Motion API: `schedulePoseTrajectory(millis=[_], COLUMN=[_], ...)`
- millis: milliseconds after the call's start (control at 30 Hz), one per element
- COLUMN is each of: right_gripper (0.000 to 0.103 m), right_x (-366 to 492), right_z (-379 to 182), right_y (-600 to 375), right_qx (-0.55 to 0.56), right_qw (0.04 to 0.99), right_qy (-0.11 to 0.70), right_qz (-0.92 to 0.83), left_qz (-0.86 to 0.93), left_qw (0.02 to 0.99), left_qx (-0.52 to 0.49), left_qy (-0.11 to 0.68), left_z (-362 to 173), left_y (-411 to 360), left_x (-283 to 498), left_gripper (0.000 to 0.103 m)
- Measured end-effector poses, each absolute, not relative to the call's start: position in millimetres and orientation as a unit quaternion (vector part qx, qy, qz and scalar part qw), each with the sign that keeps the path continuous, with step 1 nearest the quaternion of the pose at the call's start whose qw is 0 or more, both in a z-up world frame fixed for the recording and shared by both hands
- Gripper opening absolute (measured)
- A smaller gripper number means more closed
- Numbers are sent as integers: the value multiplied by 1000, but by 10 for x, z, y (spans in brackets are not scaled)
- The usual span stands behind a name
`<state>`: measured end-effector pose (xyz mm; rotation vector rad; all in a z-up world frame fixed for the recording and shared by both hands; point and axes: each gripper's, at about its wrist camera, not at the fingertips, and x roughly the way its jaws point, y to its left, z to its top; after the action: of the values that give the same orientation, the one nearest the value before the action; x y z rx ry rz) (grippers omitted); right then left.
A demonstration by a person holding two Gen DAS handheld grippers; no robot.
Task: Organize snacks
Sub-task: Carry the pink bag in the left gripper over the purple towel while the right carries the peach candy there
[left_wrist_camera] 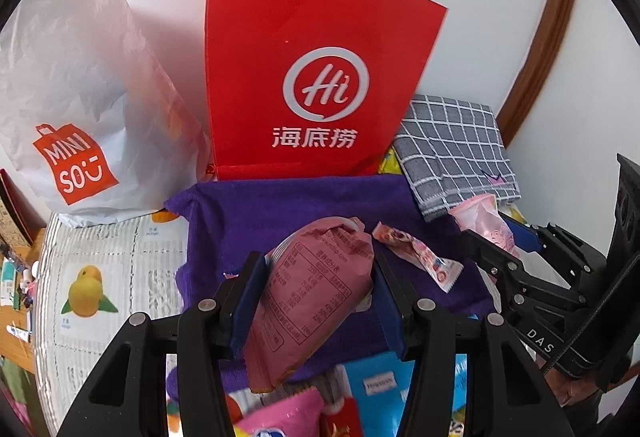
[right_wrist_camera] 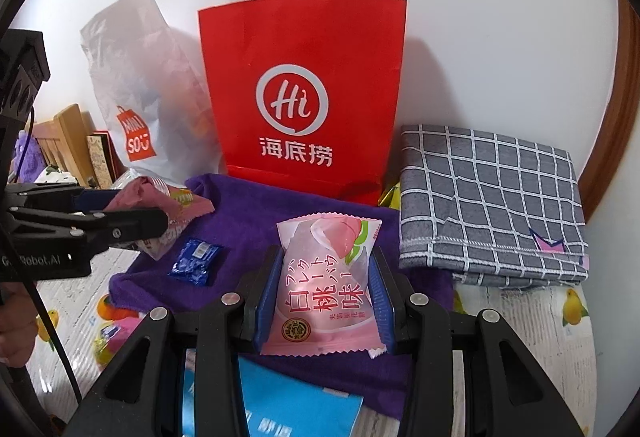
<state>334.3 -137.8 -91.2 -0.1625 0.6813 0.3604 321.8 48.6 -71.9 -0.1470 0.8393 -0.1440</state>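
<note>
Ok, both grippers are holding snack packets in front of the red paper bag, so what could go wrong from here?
1. The dark pink snack packet sits tilted in the left gripper and might slip out.
2. The red paper bag stands unsupported on the purple towel; a bump could tip it.
3. The right gripper squeezes the pale pink peach-flavour packet, so its soft contents may get crushed.

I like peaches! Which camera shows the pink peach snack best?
The right wrist view: the pink peach snack faces the camera, held between the right gripper's fingers, peach picture and lettering plain. The left wrist view catches only its pale pink top edge far right, above those fingers.
</note>
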Motion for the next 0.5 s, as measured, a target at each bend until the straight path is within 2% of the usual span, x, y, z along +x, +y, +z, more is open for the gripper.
schedulePoseTrajectory(millis=[500], right_gripper=[42], right_x=[3676], right_z=[-1175], right_y=[-1359], right_qx=[-73], right_qw=[906], right_qy=[367], right_qz=[200], left_qz=[-63], left_qw=[892], left_qx=[-93], left_qy=[439], left_z=[-1050], left_y=[607], left_x=[3464], left_gripper=[50])
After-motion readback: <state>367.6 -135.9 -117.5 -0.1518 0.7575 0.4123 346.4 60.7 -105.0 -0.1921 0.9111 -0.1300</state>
